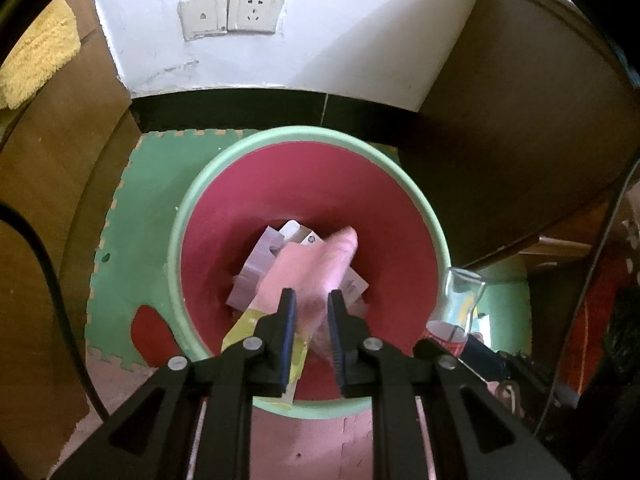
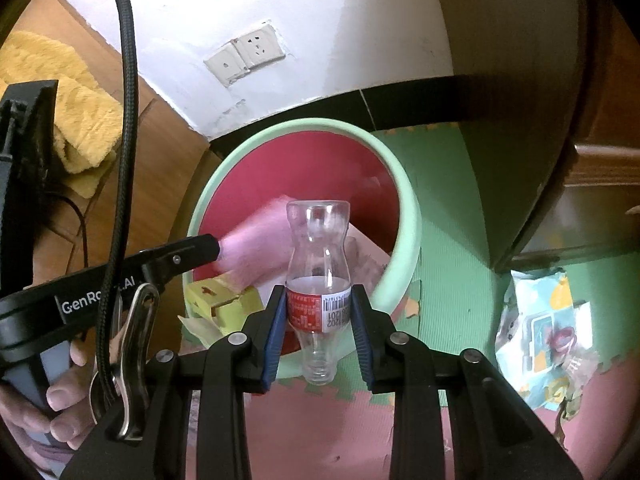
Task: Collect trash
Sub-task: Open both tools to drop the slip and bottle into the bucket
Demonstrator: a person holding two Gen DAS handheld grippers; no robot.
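Observation:
A round bin (image 1: 188, 216) with a pale green rim and a red inside stands on the foam mat; it also shows in the right wrist view (image 2: 408, 216). Boxes and paper lie in it. My left gripper (image 1: 312, 300) hangs over the bin with a pink wrapper (image 1: 332, 260) between its fingers; the jaws stand a little apart and the pink thing looks blurred. My right gripper (image 2: 318, 300) is shut on a clear plastic bottle (image 2: 319, 240) with a red label, held neck down at the bin's near rim. The bottle also shows in the left wrist view (image 1: 460, 300).
A torn blue and white wrapper (image 2: 540, 332) lies on the mat right of the bin. A white wall with sockets (image 1: 232, 12) stands behind. Wooden furniture (image 1: 520, 120) flanks the right, a yellow towel (image 2: 72, 108) the left. A yellow-green carton (image 2: 228, 300) leans on the bin's near rim.

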